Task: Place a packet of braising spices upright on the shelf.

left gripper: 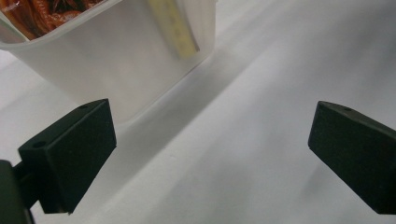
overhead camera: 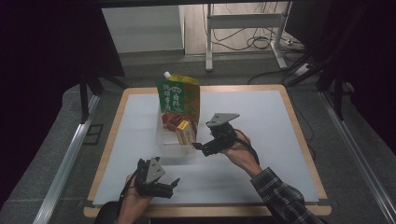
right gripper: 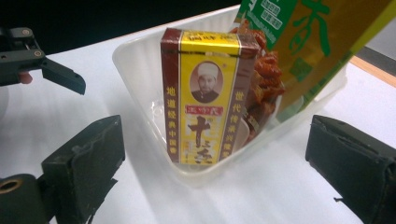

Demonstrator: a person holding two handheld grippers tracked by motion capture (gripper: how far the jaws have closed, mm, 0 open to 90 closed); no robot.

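A clear plastic tub (overhead camera: 164, 142) (right gripper: 140, 56) (left gripper: 93, 60) stands mid-table. In it lean a yellow and maroon box (right gripper: 203, 93) (overhead camera: 185, 131), a red snack packet (right gripper: 266, 79) (overhead camera: 172, 120) and a tall green and yellow spouted pouch (overhead camera: 179, 95) (right gripper: 299, 42). My right gripper (overhead camera: 200, 148) (right gripper: 215, 163) is open just right of the tub, its jaws facing the box. My left gripper (overhead camera: 172, 186) (left gripper: 210, 144) is open low over the mat, in front of the tub, with nothing between its jaws. The right gripper view also catches the left gripper (right gripper: 42, 65) at the upper left.
A white mat (overhead camera: 261, 121) covers the wooden table (overhead camera: 299, 135). Bare mat lies to the right and left of the tub. Beyond the far edge are a grey floor, cables and a metal frame (overhead camera: 243, 28).
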